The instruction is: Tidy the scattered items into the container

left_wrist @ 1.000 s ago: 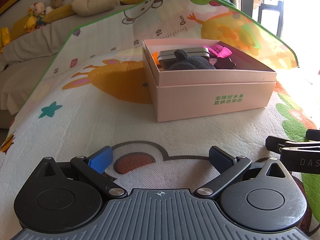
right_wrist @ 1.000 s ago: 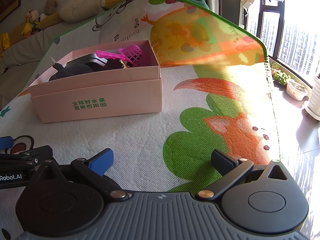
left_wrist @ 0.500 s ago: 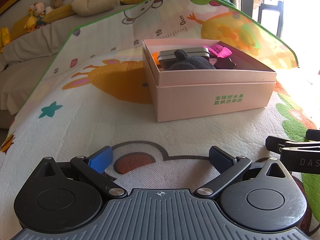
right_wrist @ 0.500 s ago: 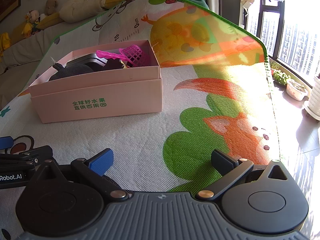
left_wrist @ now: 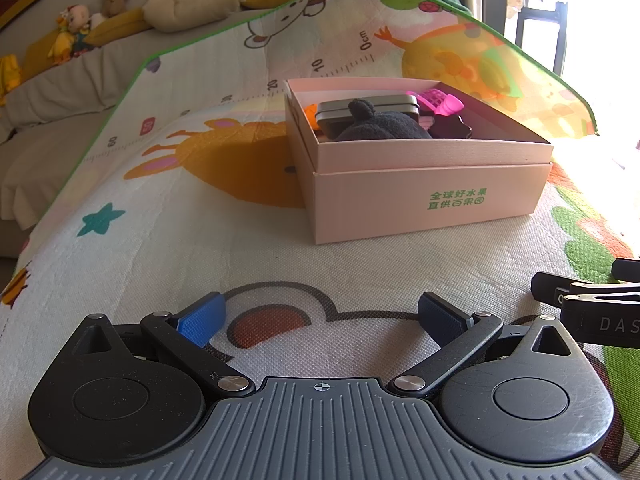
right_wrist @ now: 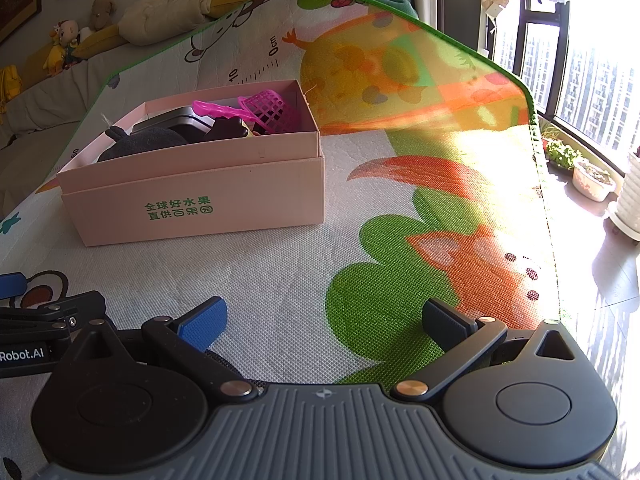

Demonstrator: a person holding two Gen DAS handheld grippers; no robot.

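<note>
- Pink box (left_wrist: pixel 424 196) sits on the play mat (left_wrist: pixel 168 240), ahead of both tools.
- Inside it: grey tin (left_wrist: pixel 368 106), dark plush toy (left_wrist: pixel 380 128), pink toy basket (right_wrist: pixel 272 110), a dark star-shaped piece (left_wrist: pixel 452 126), something orange (left_wrist: pixel 310 114) at the far-left corner.
- No loose items visible on the mat in either view.
- Left gripper (left_wrist: pixel 320 316): jaws spread, nothing between them, low over the mat.
- Right gripper (right_wrist: pixel 324 318): likewise spread and empty.
- Judgement: tidying looks complete, or nearly so; areas outside both views are unchecked.
</note>
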